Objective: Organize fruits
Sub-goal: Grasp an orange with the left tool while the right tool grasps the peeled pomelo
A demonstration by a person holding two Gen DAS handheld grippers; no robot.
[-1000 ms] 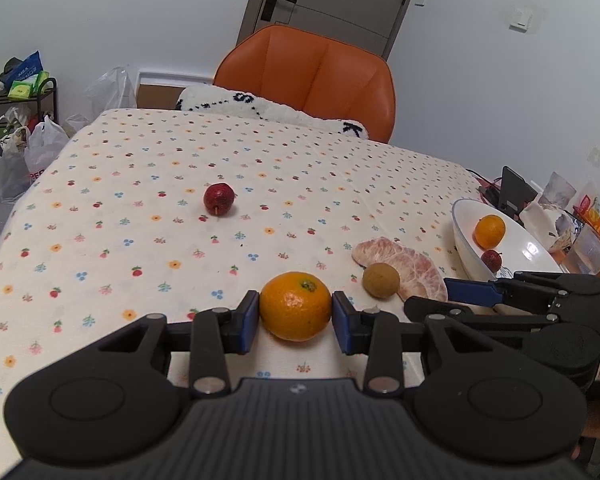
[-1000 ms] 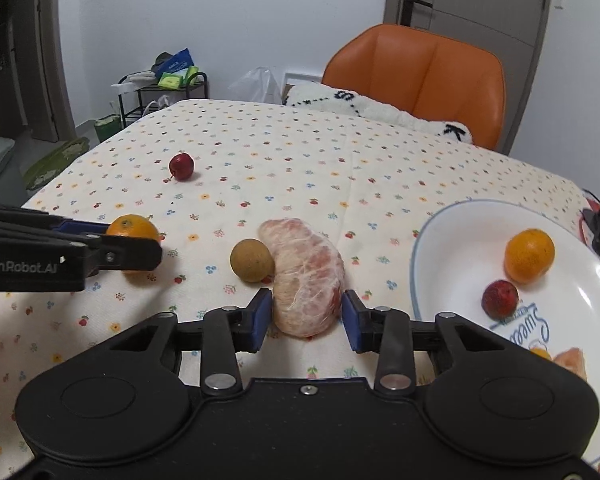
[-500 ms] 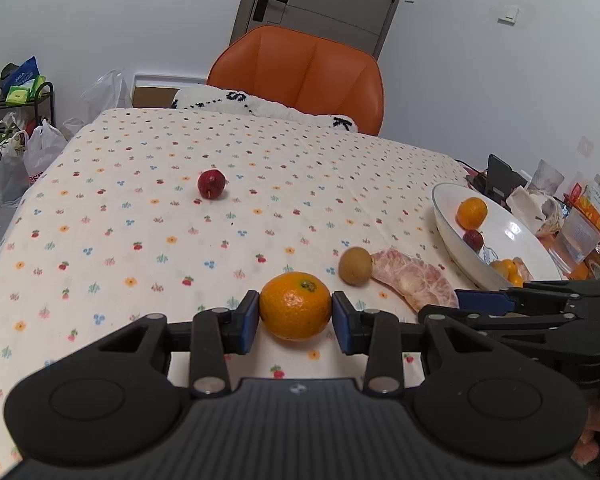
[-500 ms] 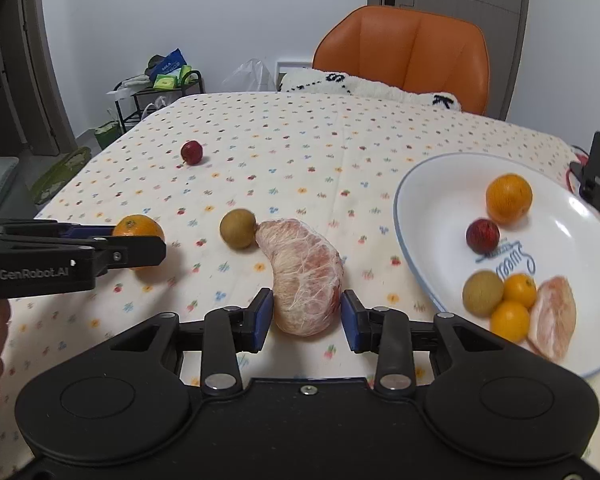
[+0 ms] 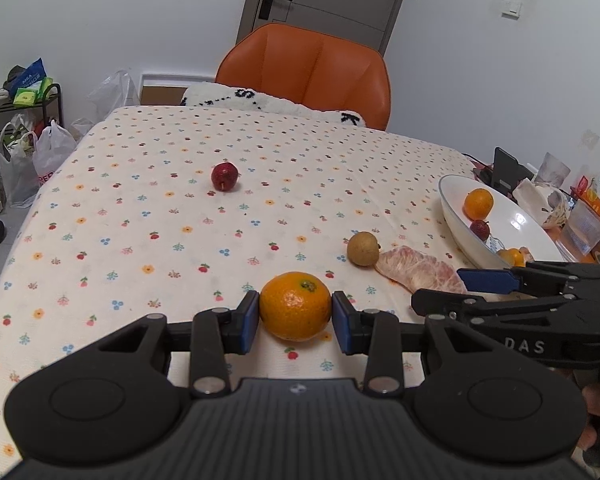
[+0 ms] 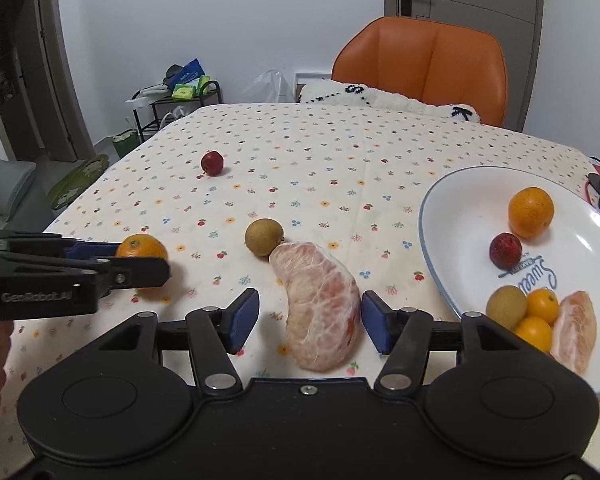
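Left wrist view: left gripper (image 5: 295, 317) clamped on the orange (image 5: 295, 305), low centre of frame, over the flowered tablecloth (image 5: 148, 216). Red fruit (image 5: 224, 176) upper left of centre; white plate (image 5: 496, 220) at right edge.

Right wrist view: right gripper (image 6: 310, 316) spread around the pomelo segment (image 6: 320, 304), left pad clear, right pad just beside. Brown fruit (image 6: 264, 237) touching its far tip.

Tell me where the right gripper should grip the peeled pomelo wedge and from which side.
Grip the pomelo wedge across its thick near end, coming in low from the table's near edge. It lies lengthwise away from the right gripper, narrow tip touching the brown fruit, so the open fingers already straddle its short width.
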